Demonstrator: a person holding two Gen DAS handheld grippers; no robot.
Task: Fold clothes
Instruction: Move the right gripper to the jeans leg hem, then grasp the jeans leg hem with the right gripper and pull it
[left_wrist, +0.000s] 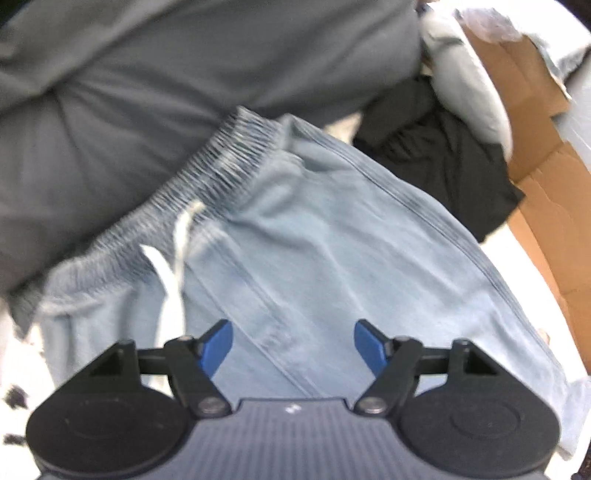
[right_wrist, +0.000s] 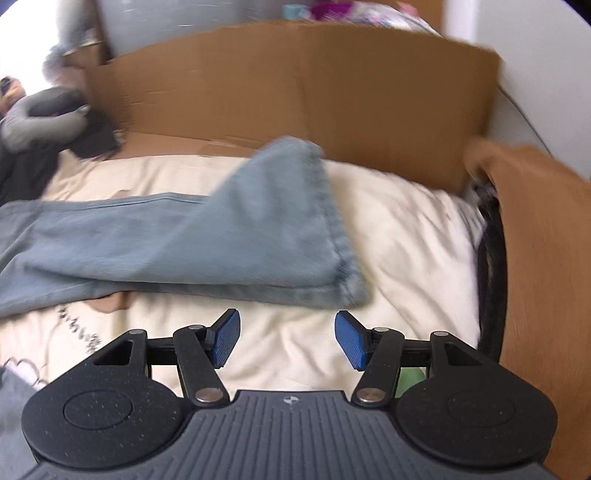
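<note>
Light-blue denim pants (left_wrist: 332, 236) lie flat on my cream bed sheet (right_wrist: 406, 229), ribbed elastic waistband (left_wrist: 207, 177), white drawstring (left_wrist: 170, 273), hem (right_wrist: 332, 221) rumpled. My left claw (left_wrist: 293, 341) and right claw (right_wrist: 287, 338) both gape, empty.

Cardboard wall (right_wrist: 295, 92) behind bare bedding (right_wrist: 406, 229)

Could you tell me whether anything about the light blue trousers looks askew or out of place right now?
Yes. The light blue trousers are not lying flat: at the hem end the cuff is flipped up and folded back over the leg. At the elastic waistband, the white drawstring trails loose across the fabric.
</note>
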